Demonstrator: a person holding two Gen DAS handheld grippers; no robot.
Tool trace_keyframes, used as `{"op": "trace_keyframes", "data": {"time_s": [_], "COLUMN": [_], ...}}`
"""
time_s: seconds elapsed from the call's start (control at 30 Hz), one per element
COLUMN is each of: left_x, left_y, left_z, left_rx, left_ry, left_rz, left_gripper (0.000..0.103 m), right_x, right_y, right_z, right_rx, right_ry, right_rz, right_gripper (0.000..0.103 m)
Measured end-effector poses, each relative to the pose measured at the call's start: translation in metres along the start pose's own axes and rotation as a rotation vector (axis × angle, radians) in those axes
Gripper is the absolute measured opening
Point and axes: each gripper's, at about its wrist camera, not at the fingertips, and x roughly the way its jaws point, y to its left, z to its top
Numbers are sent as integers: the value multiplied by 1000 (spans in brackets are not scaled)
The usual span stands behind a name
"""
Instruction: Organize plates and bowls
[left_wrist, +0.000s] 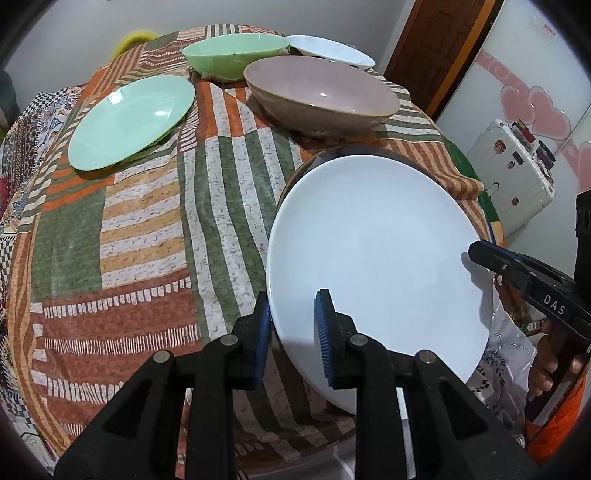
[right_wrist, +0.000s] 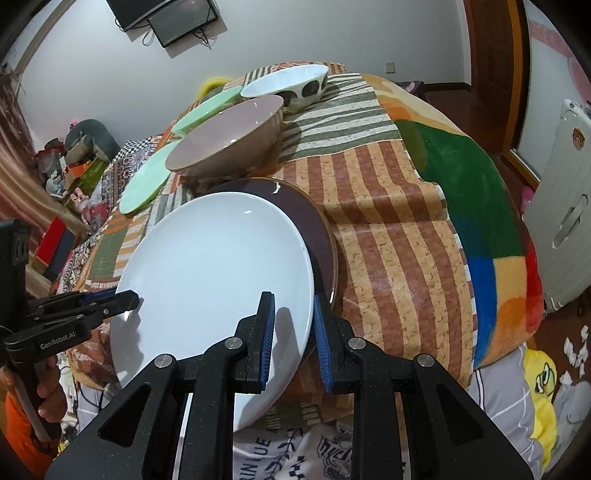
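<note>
- The left gripper (left_wrist: 291, 332) has its fingers clamped on the near-left rim of the white plate (left_wrist: 376, 251).
- The right gripper (right_wrist: 293, 336) pinches the same plate's opposite rim, fingers closed on the edge.
- The white plate is held tilted over a dark brown plate (right_wrist: 314, 221), which lies on the striped cloth (left_wrist: 147, 229).
- Behind stand a pink-lined bowl (left_wrist: 321, 92), a green bowl (left_wrist: 236, 55) and a white bowl (left_wrist: 328, 51).
- A green plate (left_wrist: 129, 122) lies apart, far left.
</note>
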Motion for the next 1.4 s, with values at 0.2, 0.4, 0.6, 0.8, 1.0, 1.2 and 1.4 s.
{"op": "trace_keyframes", "data": {"time_s": [0.2,0.4,0.6,0.8,1.0,1.2,1.4], "left_x": [8,13,20,21,14,-8,-42], "left_y": [3,2,-1,1,0,7,22], "left_z": [7,13,16,16,17,21,17], "left_rx": [-9,-7,-1,-12,-3,-16,-31], "left_ry": [5,5,13,13,-14,-57,-131], "left_rz": [0,7,4,-6,17,11,27], "left_gripper": [23,23,24,24,24,25,37], "right_x": [2,5,6,10,11,6,-12], "right_y": [-2,-3,-3,-1,0,-1,13], "right_z": [7,13,18,21,22,24,27], "right_rx": [-1,-8,-19,-47,-56,-41,-74], "right_ry": [-7,-16,-29,-37,-40,-31,-69], "right_rz": [-2,-11,-43,-70,-83,-71,-69], "right_gripper": [21,21,21,21,22,23,26]}}
